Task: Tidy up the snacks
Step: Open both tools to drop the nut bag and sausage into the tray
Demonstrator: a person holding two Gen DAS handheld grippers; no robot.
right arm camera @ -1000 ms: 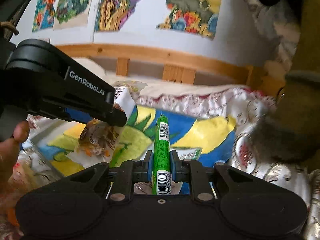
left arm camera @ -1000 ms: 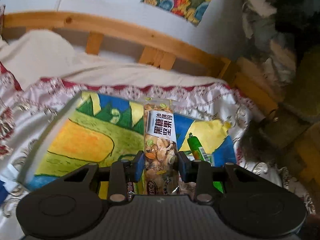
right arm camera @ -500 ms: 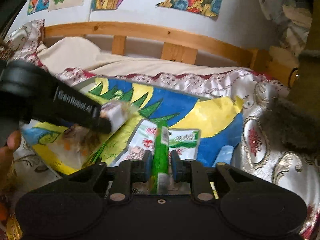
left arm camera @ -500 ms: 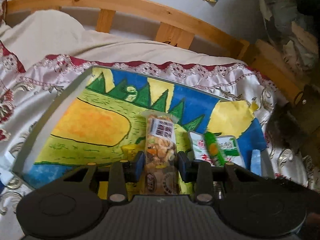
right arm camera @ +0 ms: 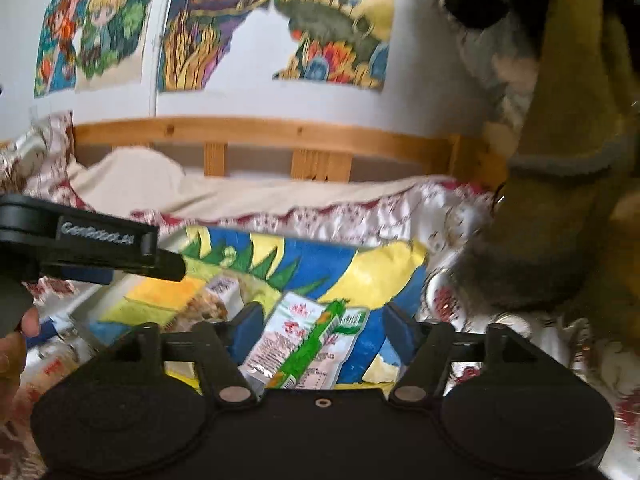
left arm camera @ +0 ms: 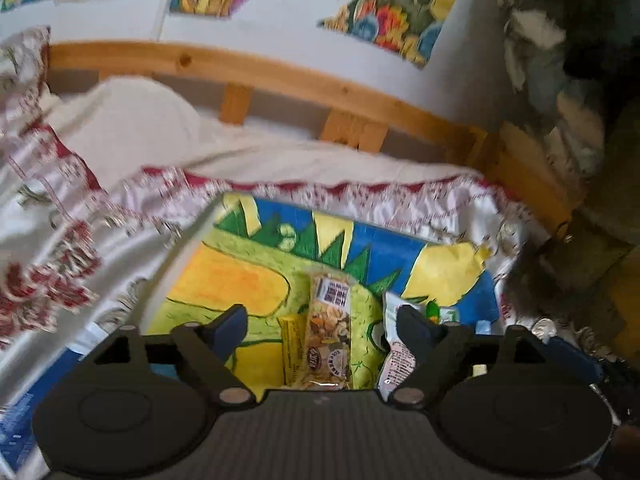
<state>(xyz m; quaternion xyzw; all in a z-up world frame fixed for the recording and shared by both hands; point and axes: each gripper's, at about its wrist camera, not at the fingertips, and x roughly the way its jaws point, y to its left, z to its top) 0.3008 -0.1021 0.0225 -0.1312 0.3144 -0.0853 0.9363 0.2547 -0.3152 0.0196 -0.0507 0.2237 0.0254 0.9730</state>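
Both snacks now lie on the painted board (left arm camera: 224, 280) that rests on the bed, so this pair looks delivered. The nut bar (left arm camera: 329, 332) sits flat between the spread jaws of the left tool (left arm camera: 322, 326), touched by neither pad, with a yellow packet (left arm camera: 289, 344) just beside it. In the right view the green stick (right arm camera: 316, 344) lies slanted across a white pouch (right arm camera: 280, 336), inside the gap of the right tool (right arm camera: 320, 328) but clear of its pads. Both tools stand wide and hold nothing. What is left is a judgement only — the items lie loosely, overlapping and at odd angles, so some lining up may remain, and more packets show at the lower left of the right view, off the board. Compared with a second ago, each tool was clamped on its snack: the left on the nut bar, the right on the green stick, both carried above the board. Since then the jaws have just been opening, the snacks have dropped free onto the board, and both views sit a little higher — more of the wall pictures (right arm camera: 224, 24) shows above the wooden bed rail (right arm camera: 280, 128).
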